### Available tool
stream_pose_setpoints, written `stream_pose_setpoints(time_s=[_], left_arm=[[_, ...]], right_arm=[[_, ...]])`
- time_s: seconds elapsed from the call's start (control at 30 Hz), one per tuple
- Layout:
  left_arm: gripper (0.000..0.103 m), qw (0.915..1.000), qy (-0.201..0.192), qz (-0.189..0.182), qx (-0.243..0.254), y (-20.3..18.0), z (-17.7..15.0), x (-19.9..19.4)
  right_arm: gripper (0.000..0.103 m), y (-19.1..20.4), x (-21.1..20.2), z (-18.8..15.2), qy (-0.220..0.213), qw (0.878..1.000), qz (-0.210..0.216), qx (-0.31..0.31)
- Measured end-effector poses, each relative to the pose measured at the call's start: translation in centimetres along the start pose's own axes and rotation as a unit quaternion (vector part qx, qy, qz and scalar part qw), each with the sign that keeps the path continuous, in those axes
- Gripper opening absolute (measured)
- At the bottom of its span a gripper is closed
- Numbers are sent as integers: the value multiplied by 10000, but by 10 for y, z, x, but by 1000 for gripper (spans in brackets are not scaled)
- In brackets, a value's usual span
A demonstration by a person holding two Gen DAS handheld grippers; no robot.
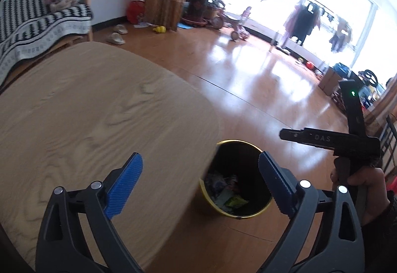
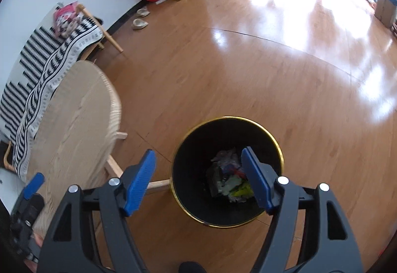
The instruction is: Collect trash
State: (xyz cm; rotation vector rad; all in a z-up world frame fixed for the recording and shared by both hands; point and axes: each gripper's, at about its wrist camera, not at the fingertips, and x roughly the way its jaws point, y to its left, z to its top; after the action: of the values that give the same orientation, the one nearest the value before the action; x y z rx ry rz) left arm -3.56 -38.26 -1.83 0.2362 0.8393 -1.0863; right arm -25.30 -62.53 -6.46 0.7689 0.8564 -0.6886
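A: Right wrist view, item one: right gripper, jaws spread, nothing between them. Bin directly below and ahead, black inside, gold rim.

B: Contents?

A: Crumpled wrappers heaped at the bottom, white, green and red among them. Well under half full.

B: Item two?

A: Left gripper, jaws wide apart, empty, over the edge of the table; bin just ahead to its right.

B: Progress?

A: Judged nearly done. Tabletop ahead of the left gripper shows no litter; neither gripper carries any. Remaining trash, if any, lies out of sight.
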Motion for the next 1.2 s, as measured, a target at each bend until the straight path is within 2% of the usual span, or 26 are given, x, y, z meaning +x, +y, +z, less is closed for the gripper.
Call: stream_pose_setpoints(time_s=[0.07, 0.13, 0.17, 0.27, 0.37, 0.5, 0.6, 0.73, 0.8, 0.93, 1.07, 1.2], left_arm=[[94, 9996, -86, 258, -121, 21, 1, -17], [94, 9964, -200, 775, -285, 53, -3, -43], [94, 9951, -226, 895, -346, 62, -5, -51], [95, 9866, -292, 1414, -764, 107, -14, -87], [96, 9729, -294, 1955, -1201, 154, -30, -128], [96, 9545, -288, 2490, -1617, 200, -54, -176], [96, 9384, -371, 2823, -1960, 230, -75, -215], [96, 9186, -439, 3289, -2145, 256, -102, -256], [96, 9058, -427, 3543, -2287, 268, -120, -275], [96, 8883, -370, 3767, -2600, 287, -143, -299], [96, 8784, -386, 3949, -2662, 297, -156, -315], [96, 8755, -466, 3926, -2779, 303, -158, -322]], right_arm=[[70, 28, -1, -1, -42, 9996, 110, -250], [70, 59, -3, -2, -89, 9983, 221, -537], [70, 80, -3, -3, -97, 9968, 281, -737], [72, 141, -6, -11, -143, 9905, 482, -1283], [74, 209, -9, -25, -158, 9798, 743, -1848], [75, 289, -12, -51, -86, 9629, 1125, -2453], [77, 349, -16, -79, -9, 9472, 1382, -2893], [78, 427, -18, -124, 286, 9238, 1678, -3430], [78, 451, -20, -142, 365, 9154, 1728, -3618], [78, 494, -32, -177, 469, 9001, 1829, -3926], [78, 515, -47, -198, 425, 8929, 1880, -4070], [81, 526, -58, -208, 356, 8880, 1962, -4144]])
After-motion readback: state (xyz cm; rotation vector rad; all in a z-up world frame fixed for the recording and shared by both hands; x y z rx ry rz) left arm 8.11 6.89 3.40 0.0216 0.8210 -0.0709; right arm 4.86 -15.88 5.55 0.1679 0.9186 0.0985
